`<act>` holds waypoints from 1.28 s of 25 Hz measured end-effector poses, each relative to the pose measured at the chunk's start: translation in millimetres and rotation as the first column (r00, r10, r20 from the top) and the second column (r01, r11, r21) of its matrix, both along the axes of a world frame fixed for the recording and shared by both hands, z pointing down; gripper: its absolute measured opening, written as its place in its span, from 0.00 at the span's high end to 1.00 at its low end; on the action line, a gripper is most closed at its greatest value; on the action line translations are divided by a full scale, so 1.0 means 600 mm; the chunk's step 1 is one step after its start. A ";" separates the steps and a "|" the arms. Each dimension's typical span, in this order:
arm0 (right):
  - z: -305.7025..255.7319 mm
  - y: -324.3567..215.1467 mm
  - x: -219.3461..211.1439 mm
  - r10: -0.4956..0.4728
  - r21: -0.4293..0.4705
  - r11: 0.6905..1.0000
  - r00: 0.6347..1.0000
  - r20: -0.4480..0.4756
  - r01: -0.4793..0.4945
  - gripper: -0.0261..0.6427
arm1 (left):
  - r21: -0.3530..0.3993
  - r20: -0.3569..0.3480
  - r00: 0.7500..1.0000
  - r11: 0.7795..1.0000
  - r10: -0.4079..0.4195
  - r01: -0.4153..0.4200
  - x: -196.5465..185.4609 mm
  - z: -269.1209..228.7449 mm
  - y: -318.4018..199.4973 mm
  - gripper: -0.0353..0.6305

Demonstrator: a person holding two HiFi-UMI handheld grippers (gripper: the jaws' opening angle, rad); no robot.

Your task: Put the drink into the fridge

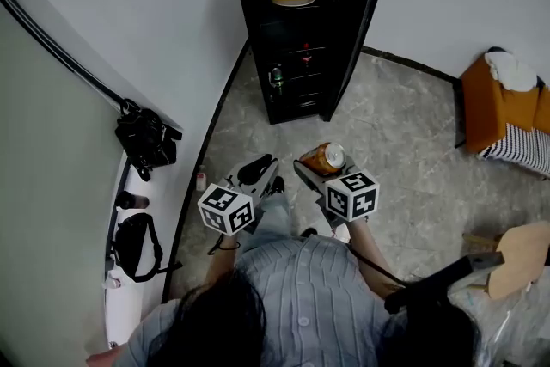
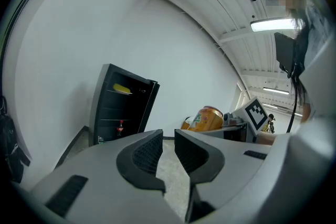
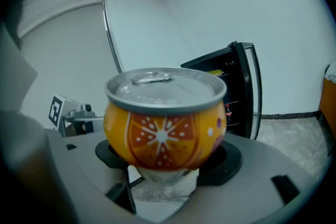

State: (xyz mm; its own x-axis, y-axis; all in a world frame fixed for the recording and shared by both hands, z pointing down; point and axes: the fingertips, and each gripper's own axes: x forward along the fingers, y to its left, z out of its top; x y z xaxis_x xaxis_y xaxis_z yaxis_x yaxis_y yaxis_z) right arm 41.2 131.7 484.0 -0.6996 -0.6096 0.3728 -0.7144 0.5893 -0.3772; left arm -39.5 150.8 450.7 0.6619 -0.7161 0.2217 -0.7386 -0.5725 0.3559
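Note:
A black mini fridge (image 1: 292,30) stands on the floor against the wall, its door (image 1: 359,26) swung open to the right. An orange drink can (image 1: 324,157) with an orange-slice print (image 3: 165,123) is clamped in my right gripper (image 1: 320,165), held in front of the person and short of the fridge. In the right gripper view the fridge (image 3: 223,89) shows behind the can. My left gripper (image 1: 256,170) hovers beside it on the left, jaws nearly together with only a thin slit and nothing between them (image 2: 168,136). The can (image 2: 209,118) and the fridge (image 2: 113,107) also show in the left gripper view.
The fridge shelves hold a yellow item (image 1: 293,0), a small red item (image 1: 306,54) and a bottle (image 1: 277,78). Black bags (image 1: 146,137) lie on a white ledge at left. An orange seat (image 1: 503,112) and a wooden chair (image 1: 516,258) stand at right.

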 end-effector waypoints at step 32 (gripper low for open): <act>0.053 -0.331 -0.058 0.153 -0.130 0.979 0.987 -0.039 -0.157 0.46 | -0.088 -0.017 0.990 0.986 0.138 -0.139 -0.074 0.041 -0.378 0.84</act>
